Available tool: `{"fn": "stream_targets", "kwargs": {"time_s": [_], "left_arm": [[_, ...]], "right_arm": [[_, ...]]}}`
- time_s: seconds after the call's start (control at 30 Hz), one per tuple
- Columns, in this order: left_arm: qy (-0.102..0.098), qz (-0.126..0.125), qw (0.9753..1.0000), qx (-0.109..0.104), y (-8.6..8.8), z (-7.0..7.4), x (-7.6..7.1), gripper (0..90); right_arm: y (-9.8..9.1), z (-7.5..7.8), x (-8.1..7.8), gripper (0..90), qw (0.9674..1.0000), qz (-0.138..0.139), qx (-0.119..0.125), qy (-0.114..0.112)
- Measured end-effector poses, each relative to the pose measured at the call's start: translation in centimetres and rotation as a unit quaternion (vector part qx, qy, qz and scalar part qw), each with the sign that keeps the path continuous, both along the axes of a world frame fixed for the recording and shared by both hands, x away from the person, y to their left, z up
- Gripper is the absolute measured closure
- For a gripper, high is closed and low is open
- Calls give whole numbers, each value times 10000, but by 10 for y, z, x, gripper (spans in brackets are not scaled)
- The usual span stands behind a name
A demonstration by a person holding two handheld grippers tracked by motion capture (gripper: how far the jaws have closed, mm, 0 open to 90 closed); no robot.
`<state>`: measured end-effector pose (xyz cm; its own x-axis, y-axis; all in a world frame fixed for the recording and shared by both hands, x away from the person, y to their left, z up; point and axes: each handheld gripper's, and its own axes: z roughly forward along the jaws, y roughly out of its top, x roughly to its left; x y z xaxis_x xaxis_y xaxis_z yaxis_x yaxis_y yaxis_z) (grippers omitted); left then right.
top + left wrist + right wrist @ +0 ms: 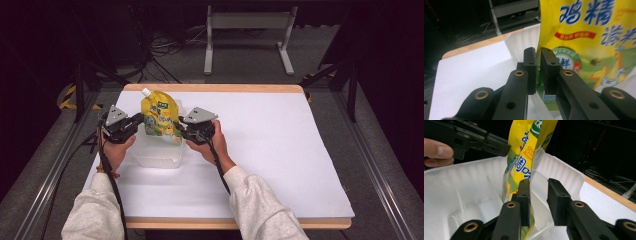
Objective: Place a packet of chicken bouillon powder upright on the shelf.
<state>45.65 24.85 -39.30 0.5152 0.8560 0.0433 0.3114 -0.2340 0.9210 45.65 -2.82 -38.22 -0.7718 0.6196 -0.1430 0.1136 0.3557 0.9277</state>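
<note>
Jaws of my left gripper [538, 58] pinch one edge of the yellow seasoning pouch [159, 117], holding it upright in the clear plastic bin [156, 159] so it doesn't slump. My right gripper [539, 188] stands parted at the pouch's other edge, one pad against it, the other clear, apparently letting go.

Two forearms in pale sleeves reach in from the bottom edge, each hand holding a black two-jaw tool. The left tool [131, 125] points right, its jaws nearly together, pinching the pouch [160, 117]. The right tool [186, 127] points left toward it, its jaws parted and not pressing on anything.
</note>
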Motion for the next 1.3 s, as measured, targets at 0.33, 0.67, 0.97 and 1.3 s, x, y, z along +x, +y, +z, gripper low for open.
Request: {"fn": "stream_targets", "kwargs": {"time_s": [0.33, 0.67, 0.97, 1.3], "left_arm": [[-145, -52, 9999, -2, -2, 8, -8, 823], [-207, -119, 9997, 37, -4, 13, -16, 795], [-228, -230, 9993, 161, -13, 15, -27, 722], [-223, -459, 9983, 293, -24, 15, -40, 617]], "right_arm": [[-4, 7, -3, 694, 10000, -30, -37, -56], [-10, 15, -7, 639, 9999, -31, -136, -82], [-17, 23, -11, 545, 9995, -75, -275, -111], [-33, 23, -14, 477, 9987, -101, -495, 21]]}}
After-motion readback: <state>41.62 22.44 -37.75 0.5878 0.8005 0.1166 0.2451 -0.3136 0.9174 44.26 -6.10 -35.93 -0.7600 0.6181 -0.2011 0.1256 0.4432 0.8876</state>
